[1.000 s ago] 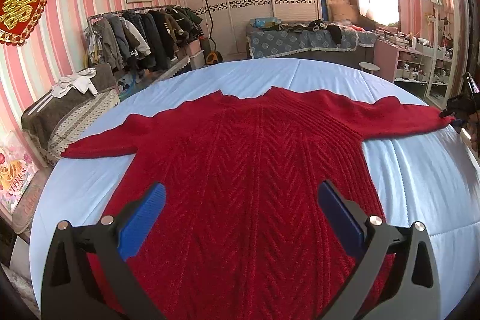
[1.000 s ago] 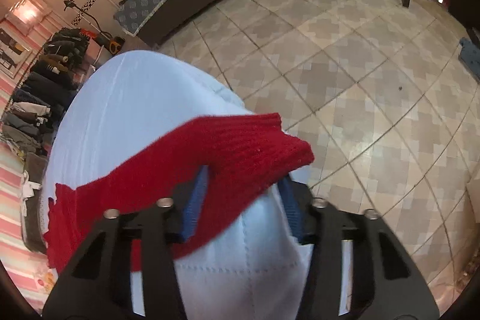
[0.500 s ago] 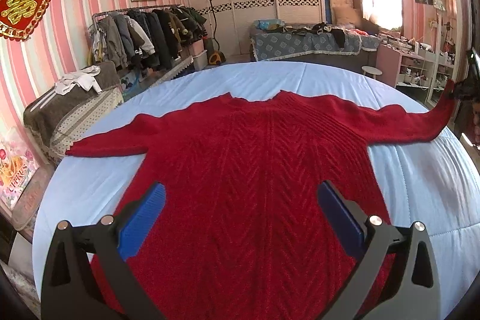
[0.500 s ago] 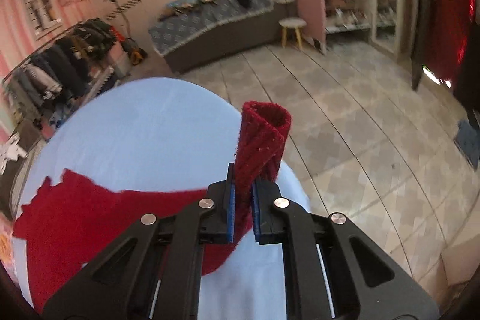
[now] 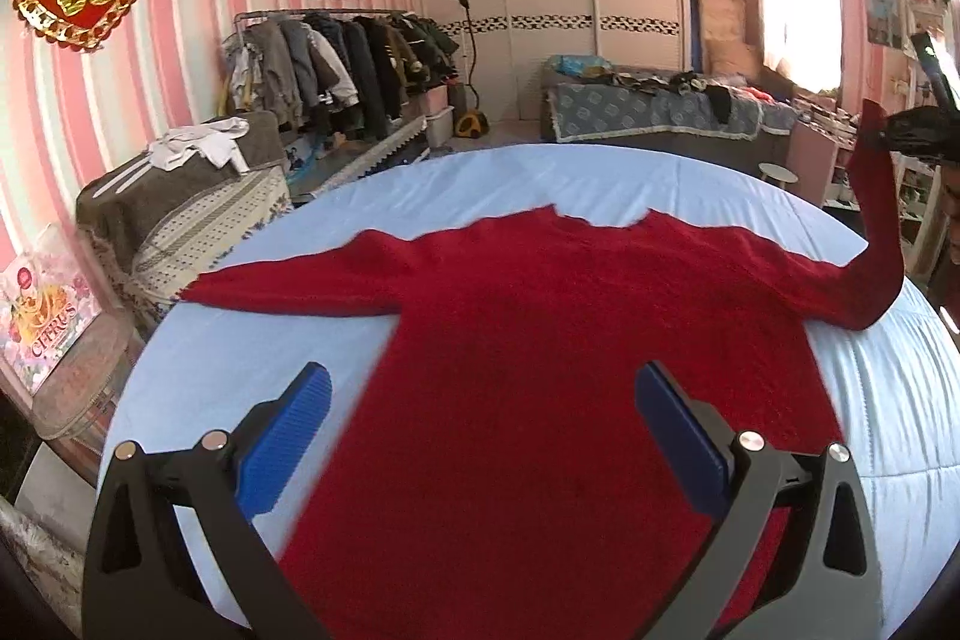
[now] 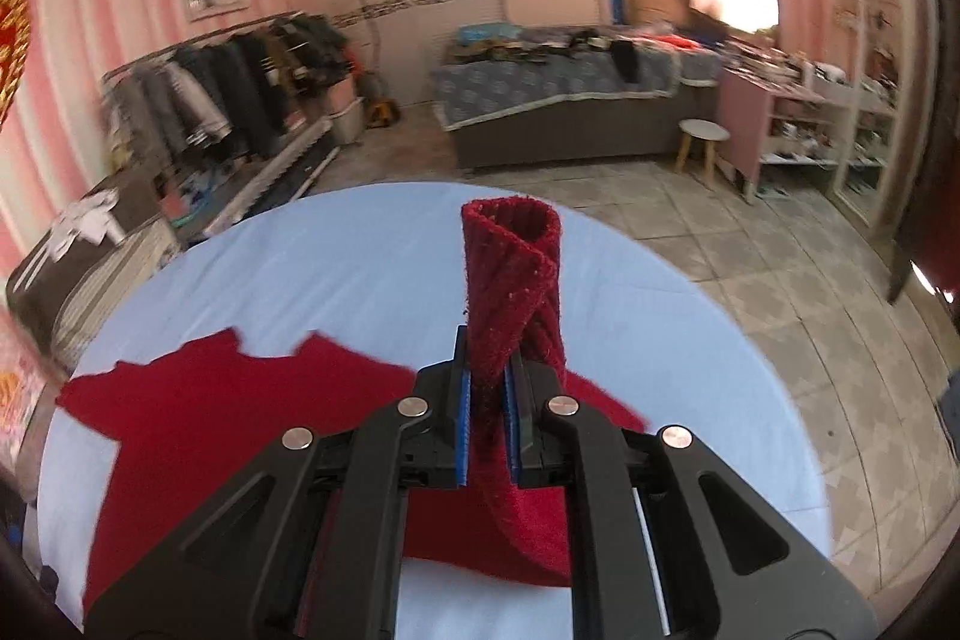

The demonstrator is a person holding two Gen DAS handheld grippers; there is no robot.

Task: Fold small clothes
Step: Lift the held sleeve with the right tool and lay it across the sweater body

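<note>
Since a second ago, the right gripper (image 6: 485, 421) has closed its blue pads on the cuff (image 6: 510, 274) and lifted that sleeve off the light blue sheet (image 6: 360, 256); it now clamps the cuff, which stands upright between them. Spread flat on the sheet lies the red sweater (image 5: 528, 352). Above its hem hangs the left gripper (image 5: 480, 430), fingers wide and holding nothing.

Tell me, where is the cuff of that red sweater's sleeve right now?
The cuff is pinched in the right gripper, lifted above the blue bed cover; the left wrist view shows that sleeve rising at the far right.
</note>
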